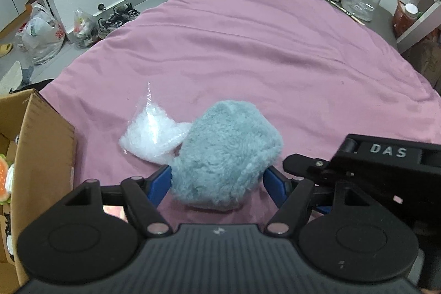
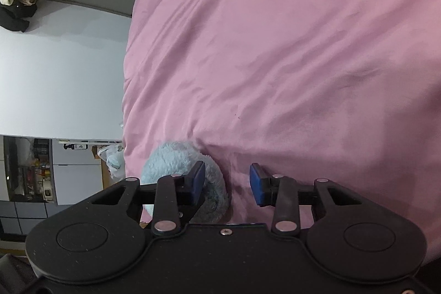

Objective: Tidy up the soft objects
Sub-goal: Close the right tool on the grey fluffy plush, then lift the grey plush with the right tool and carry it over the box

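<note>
In the left wrist view, the left gripper [image 1: 216, 179] straddles a pale blue plush toy [image 1: 226, 153], its blue fingers [image 1: 160, 182] pressed against the fur on both flanks, apparently closed on it. The toy rests on the pink bedsheet [image 1: 275, 59]. It looks light, squashy and shaggy, so a grip across its thick middle should hold better than loose pile. At 10 o'clock, touching it, lies a clear bag of white fluff [image 1: 154, 132], slippery and crushable. At 9 o'clock stands a cardboard box [image 1: 46, 145]. The right gripper [image 2: 227, 182] hangs partly open and empty beside the toy.
</note>
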`<action>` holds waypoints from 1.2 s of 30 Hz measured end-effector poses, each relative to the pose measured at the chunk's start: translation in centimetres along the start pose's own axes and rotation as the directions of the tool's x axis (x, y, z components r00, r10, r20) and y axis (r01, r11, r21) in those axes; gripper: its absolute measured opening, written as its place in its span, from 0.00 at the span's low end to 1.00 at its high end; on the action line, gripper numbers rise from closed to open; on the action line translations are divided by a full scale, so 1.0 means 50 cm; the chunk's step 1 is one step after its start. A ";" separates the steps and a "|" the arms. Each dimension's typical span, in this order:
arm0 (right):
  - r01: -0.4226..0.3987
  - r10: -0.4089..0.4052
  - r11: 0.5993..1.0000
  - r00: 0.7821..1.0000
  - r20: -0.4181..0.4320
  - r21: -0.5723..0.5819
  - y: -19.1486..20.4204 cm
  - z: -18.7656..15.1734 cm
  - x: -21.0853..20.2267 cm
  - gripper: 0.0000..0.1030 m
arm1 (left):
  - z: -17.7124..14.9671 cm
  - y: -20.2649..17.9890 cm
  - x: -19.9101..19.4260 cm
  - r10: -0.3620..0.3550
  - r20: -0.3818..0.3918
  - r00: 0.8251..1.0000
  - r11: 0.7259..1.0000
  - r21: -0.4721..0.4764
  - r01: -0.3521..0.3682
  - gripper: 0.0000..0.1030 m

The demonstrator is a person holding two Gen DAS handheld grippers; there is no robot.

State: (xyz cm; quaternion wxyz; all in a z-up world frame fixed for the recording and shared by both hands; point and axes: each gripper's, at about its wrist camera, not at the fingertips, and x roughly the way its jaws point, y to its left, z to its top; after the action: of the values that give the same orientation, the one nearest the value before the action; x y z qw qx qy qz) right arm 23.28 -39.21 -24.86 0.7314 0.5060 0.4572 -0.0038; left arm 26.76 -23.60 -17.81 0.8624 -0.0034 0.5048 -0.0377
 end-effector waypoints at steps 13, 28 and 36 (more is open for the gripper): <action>-0.108 0.096 0.983 0.992 -0.087 -0.146 0.055 -0.016 0.030 0.49 | 0.008 0.086 -0.012 -0.059 0.024 0.998 0.989 -0.136 0.062 0.37; -0.161 0.135 0.968 0.981 -0.143 -0.195 0.065 -0.027 0.029 0.19 | 0.005 0.152 -0.039 -0.209 0.046 0.977 0.921 -0.328 0.212 0.27; -0.182 0.151 0.938 0.981 -0.126 -0.296 0.098 -0.054 -0.016 0.15 | -0.004 0.169 -0.089 -0.212 0.078 0.974 0.915 -0.335 0.226 0.27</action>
State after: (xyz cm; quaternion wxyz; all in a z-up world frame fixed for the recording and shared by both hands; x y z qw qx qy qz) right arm 23.30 -35.16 -20.88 0.7746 0.4227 0.4443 0.1547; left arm 24.92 -14.87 -14.41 0.8490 -0.2102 0.4826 -0.0458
